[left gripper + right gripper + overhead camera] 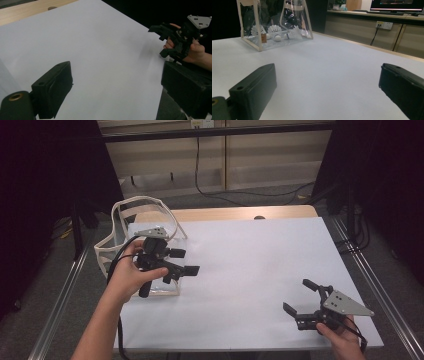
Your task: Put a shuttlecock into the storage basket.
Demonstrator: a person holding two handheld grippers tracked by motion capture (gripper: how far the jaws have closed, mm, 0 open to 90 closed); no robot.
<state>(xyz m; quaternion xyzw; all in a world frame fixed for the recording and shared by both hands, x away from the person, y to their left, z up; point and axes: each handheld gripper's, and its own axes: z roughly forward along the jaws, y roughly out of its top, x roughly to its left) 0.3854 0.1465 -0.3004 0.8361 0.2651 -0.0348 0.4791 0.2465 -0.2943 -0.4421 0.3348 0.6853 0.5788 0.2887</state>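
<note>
A: Report the position of the clear bag [122, 232].

B: The clear bag stands upright at the far left corner of the white sheet [260, 270] that covers the table [225, 213]. Its walls are see-through with cream trim and cream handles. In the right gripper view, several white shuttlecocks [275, 32] lie on its floor.

A: State of the left gripper [186, 261]?

B: Released. Its jaws stand wide apart with nothing between them; in the left gripper view, bare white sheet lies between the two black jaws. No earlier picture applies here. In the high view, the left gripper sits just in front of the bag's near right side, jaws pointing right, over the sheet. Whether it touches the bag cannot be told.

A: State of the right gripper [300, 301]?

B: Also released. Its jaws are spread with nothing between them. The right hand [342, 335] holds it at the near right corner of the sheet, jaws pointing left toward the bag and well apart from it.

A: Position of the left hand [131, 275]?

B: It grips the left gripper's handle at the near left, beside the bag.
</note>
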